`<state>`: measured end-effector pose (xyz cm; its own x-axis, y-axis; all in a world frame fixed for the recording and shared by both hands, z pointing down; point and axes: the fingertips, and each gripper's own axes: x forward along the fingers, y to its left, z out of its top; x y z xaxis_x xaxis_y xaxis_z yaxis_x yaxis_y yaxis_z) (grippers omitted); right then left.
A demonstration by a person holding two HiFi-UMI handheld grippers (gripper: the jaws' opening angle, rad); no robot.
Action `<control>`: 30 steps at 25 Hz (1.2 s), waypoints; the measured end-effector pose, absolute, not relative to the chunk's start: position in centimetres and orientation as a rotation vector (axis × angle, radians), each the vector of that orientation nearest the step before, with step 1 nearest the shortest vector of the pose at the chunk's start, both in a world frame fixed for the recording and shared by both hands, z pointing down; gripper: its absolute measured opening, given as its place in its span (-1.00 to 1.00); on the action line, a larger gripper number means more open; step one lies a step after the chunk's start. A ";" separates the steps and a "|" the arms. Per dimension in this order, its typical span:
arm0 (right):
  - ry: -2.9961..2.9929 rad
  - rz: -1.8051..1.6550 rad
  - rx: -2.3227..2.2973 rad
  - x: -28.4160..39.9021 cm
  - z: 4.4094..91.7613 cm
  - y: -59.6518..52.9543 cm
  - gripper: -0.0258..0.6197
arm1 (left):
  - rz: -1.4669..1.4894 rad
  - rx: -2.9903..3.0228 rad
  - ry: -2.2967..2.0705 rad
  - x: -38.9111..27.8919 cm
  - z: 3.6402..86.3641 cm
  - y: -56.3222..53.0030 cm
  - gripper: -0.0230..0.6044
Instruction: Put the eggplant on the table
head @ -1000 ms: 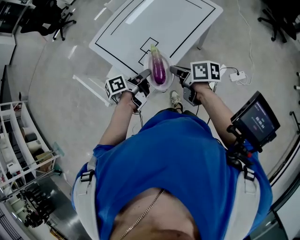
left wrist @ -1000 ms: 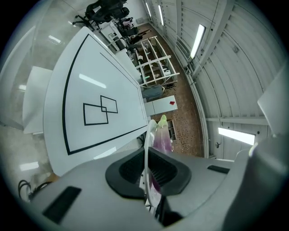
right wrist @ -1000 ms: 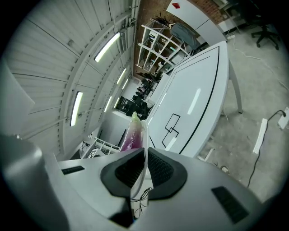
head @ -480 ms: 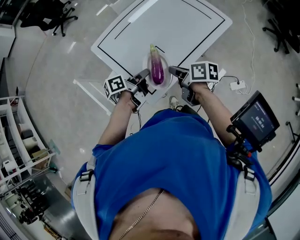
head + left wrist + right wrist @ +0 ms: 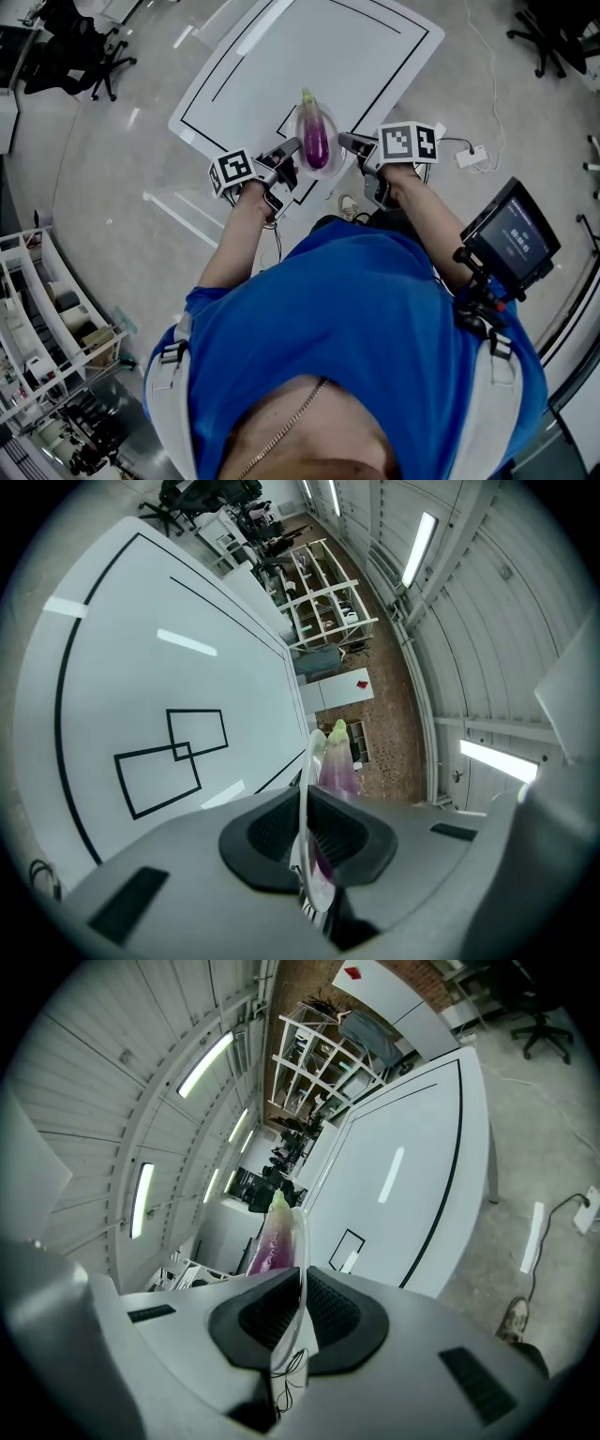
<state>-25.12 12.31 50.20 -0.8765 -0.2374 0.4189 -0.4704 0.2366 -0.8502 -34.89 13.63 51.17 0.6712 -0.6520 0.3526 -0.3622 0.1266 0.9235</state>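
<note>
Over the table's point(image 5: 281, 66) edge, the left gripper point(image 5: 291, 152) and right gripper point(image 5: 350, 143) pinch the plate's point(image 5: 334, 156) rim; the smooth eggplant point(image 5: 317, 142) could roll.

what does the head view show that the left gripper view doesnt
Only the head view: the right gripper on the plate's other side, the person's blue shirt, a screen. Only the left gripper view: the jaws of the left gripper closed on the plate's rim, white shelves, ceiling lights. Both: the eggplant in the clear plate, the white table with black lines.
</note>
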 end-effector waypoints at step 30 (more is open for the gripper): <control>-2.314 1.760 0.878 -8.6 51.6 -3.6 -0.88 | -0.119 1.546 -0.814 -18.5 52.6 -3.8 -0.84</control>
